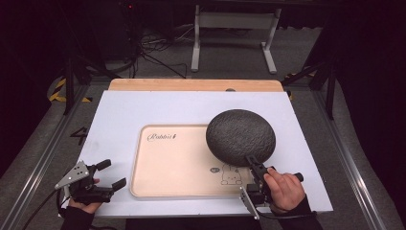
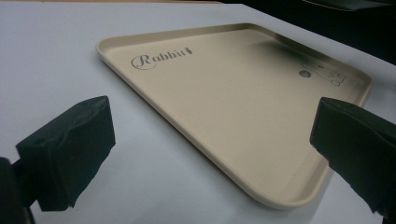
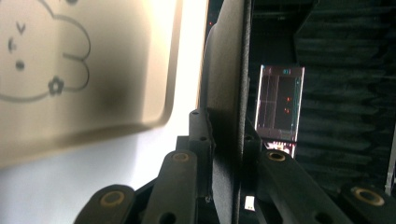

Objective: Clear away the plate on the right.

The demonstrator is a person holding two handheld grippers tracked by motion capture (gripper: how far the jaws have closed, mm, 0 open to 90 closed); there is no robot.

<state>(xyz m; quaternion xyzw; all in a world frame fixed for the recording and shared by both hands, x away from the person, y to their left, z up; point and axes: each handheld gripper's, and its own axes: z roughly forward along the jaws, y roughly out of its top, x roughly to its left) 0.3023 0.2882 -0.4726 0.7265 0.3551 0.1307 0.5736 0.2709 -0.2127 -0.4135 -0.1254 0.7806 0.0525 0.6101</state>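
A dark grey round dish (image 1: 241, 136) with a rough textured surface hangs over the right part of a beige tray (image 1: 163, 163). My right gripper (image 1: 252, 163) is shut on the dish's near rim, and a hand holds that gripper at the tray's front right corner. In the right gripper view the jaws pinch the thin dark rim (image 3: 229, 70) edge-on, with the tray's rabbit drawing (image 3: 46, 60) to the left. My left gripper (image 1: 111, 173) rests open left of the tray. Its view shows the bare tray (image 2: 224, 102) with the word "Rabbit" between the spread pads (image 2: 74, 140).
The tray lies on a white sheet (image 1: 143, 110) over a wooden tabletop (image 1: 191, 85). Beyond the far edge stand a metal frame (image 1: 234, 28) and floor cables (image 1: 153, 48). A lit screen (image 3: 280, 102) glows in the dark behind the dish.
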